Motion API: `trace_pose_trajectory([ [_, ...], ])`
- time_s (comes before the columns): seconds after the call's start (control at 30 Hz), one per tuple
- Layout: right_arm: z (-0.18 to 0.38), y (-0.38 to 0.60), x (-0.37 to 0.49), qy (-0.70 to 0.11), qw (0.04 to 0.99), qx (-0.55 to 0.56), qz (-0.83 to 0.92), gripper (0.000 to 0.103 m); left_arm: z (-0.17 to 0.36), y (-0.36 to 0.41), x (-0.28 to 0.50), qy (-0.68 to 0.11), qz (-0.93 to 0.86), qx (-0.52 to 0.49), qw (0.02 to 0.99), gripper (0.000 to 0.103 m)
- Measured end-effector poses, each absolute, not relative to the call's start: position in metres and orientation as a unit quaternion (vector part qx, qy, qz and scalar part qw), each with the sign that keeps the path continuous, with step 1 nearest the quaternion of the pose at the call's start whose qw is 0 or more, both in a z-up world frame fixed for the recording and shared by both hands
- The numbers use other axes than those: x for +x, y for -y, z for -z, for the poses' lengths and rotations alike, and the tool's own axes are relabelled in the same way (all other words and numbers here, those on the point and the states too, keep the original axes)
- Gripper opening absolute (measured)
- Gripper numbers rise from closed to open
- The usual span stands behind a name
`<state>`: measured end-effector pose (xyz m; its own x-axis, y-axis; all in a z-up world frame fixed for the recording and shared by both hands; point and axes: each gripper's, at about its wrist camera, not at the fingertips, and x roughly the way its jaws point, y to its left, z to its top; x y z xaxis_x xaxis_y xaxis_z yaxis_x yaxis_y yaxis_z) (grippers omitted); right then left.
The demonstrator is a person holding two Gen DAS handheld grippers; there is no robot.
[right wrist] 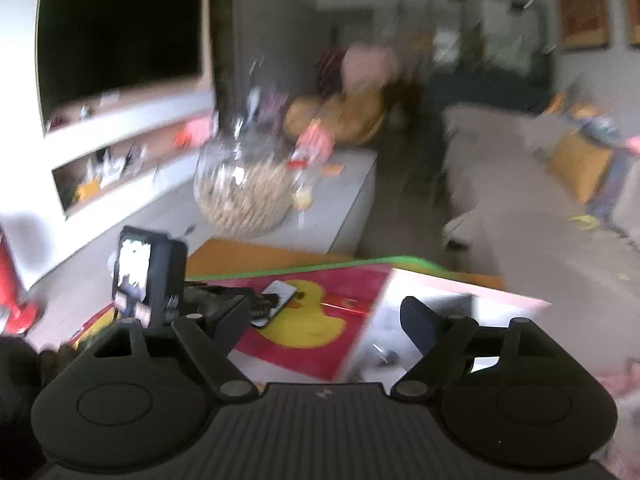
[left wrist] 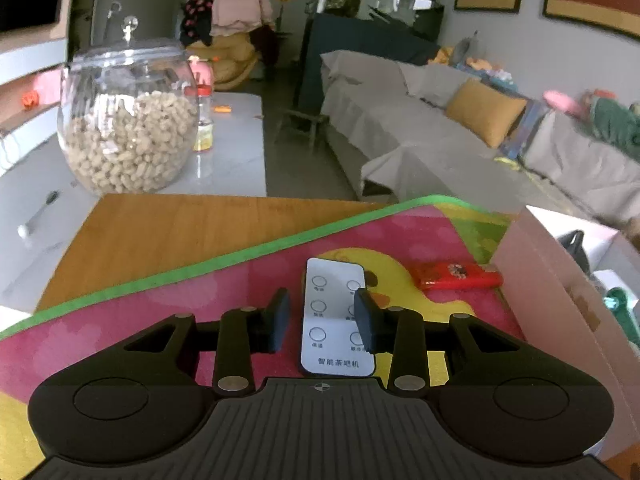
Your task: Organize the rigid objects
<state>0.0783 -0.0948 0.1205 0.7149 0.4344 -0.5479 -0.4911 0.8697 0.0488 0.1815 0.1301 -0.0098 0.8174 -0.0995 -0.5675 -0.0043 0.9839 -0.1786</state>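
Left gripper [left wrist: 322, 320] hung apart over flat white plastic remote [left wrist: 335, 316] on pink duck-print mat [left wrist: 160, 320]; right gripper [right wrist: 324, 320] apart, empty, beside pale cardboard box [right wrist: 460, 284].

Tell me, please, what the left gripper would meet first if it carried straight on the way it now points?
Most likely the white remote: it lies on the duck mat right between the left gripper jaws, which straddle it. Whether they already touch it is unclear.

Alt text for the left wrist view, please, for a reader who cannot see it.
The left gripper straddles a white remote lying on a pink duck-print mat, fingers on either side of it but not clearly pressing. A red flat object lies just beyond, a pink box to the right, and a peanut jar behind.
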Motion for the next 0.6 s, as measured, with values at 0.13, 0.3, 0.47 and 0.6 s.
trace_pose_trajectory([
  [0.13,-0.106,0.036,0.150,-0.374,0.888,-0.111,-0.242,0.079,0.010,-0.135,0.180,-0.301,0.040,-0.107,0.947,0.033],
  [0.3,-0.066,-0.022,0.213,-0.436,0.860,-0.184,-0.190,0.073,0.010,-0.135,0.174,-0.307,0.057,-0.094,0.945,0.030],
  [0.47,-0.037,-0.043,0.252,-0.467,0.845,-0.209,-0.154,0.069,0.011,-0.143,0.169,-0.311,0.077,-0.103,0.942,0.028],
  [0.6,-0.024,-0.045,0.266,-0.498,0.830,-0.197,-0.154,0.049,0.011,-0.148,0.165,-0.314,0.086,-0.111,0.939,0.024],
])
